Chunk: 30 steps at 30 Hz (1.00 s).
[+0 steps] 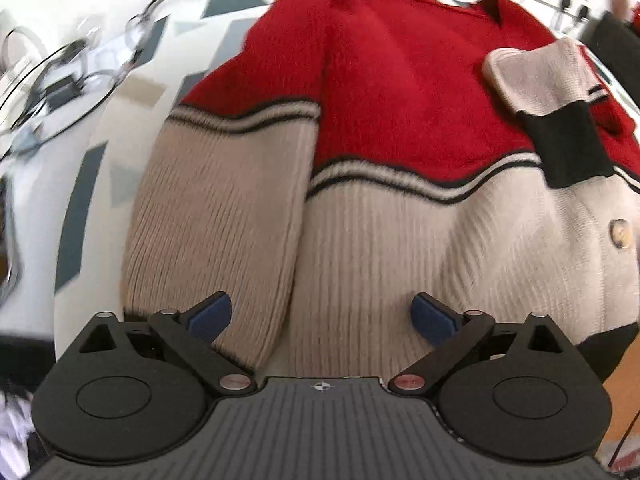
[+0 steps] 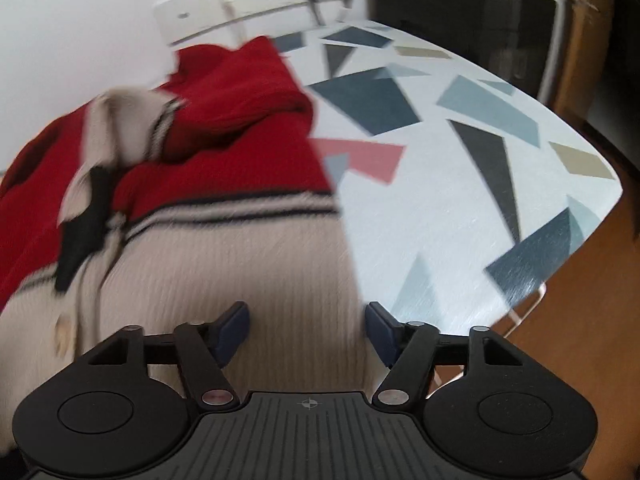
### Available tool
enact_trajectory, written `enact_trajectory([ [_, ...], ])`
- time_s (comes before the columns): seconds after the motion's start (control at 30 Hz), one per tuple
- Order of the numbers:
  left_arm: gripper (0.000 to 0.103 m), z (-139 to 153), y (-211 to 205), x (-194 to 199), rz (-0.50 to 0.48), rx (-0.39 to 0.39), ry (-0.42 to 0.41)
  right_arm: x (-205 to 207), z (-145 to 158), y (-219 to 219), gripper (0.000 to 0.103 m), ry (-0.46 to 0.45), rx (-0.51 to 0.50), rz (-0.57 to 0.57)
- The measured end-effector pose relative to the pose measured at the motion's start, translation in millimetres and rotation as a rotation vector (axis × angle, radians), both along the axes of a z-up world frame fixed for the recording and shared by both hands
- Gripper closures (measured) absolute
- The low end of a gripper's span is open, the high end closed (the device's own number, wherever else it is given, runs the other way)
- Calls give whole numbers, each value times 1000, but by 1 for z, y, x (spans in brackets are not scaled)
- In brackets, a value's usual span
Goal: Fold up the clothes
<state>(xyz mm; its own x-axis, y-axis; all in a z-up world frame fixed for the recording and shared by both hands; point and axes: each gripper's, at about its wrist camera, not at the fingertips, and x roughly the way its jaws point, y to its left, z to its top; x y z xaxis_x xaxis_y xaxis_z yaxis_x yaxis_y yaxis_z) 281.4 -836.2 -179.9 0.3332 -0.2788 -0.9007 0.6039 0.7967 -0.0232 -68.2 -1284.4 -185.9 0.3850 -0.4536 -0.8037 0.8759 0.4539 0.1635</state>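
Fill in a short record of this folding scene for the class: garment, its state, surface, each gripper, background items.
garment: red and beige knit sweater with black-and-white stripes
state: lying on the table, one sleeve folded across the body
surface: white table with coloured geometric shapes
left gripper: jaws open, above the beige ribbed lower part
right gripper: jaws open, at the sweater's edge by the bare table
background: wall power strip with plugs

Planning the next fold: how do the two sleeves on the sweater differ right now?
The left sleeve lies flat and straight along the sweater body; the right sleeve is folded across the chest at a slant. The left sleeve shows red then beige; the right sleeve shows beige with a black band. Both share striped trim.
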Motion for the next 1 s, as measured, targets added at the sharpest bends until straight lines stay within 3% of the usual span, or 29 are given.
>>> enact_trajectory([
  [0.03,4,-2,4,-1,21,-18,14,1,1,6,66,-13,-8,4],
  [0.1,27,-2,9,-5,41,-55,21,4,3,12,84,-63,0,14],
  [0.13,47,1,11,-8,37,-73,12,4,6,10,87,-90,5,17],
  [0.17,73,3,13,-11,33,-92,4,4,11,9,87,-122,2,13],
  [0.2,80,7,12,-12,20,-113,23,1,18,5,89,-159,-8,-2],
  [0.3,81,10,10,-14,24,-132,63,-14,49,-17,90,-224,-72,-92],
  [0.5,78,4,-16,-30,-60,-176,152,-32,82,-87,91,-155,-185,-280],
  [0.63,61,-1,-34,-42,-106,-166,171,-36,65,-122,91,-52,-201,-307],
  [0.73,27,-2,-36,-40,-91,-123,138,-37,40,-133,87,15,-130,-314],
  [0.83,25,-3,-32,-34,-71,-124,136,-38,31,-117,75,39,-132,-317],
  [0.93,25,-6,-28,-25,-43,-147,164,-32,46,-107,68,21,-184,-290],
  [1.0,25,-2,-25,-23,-47,-148,133,-28,61,-105,67,-19,-207,-271],
])
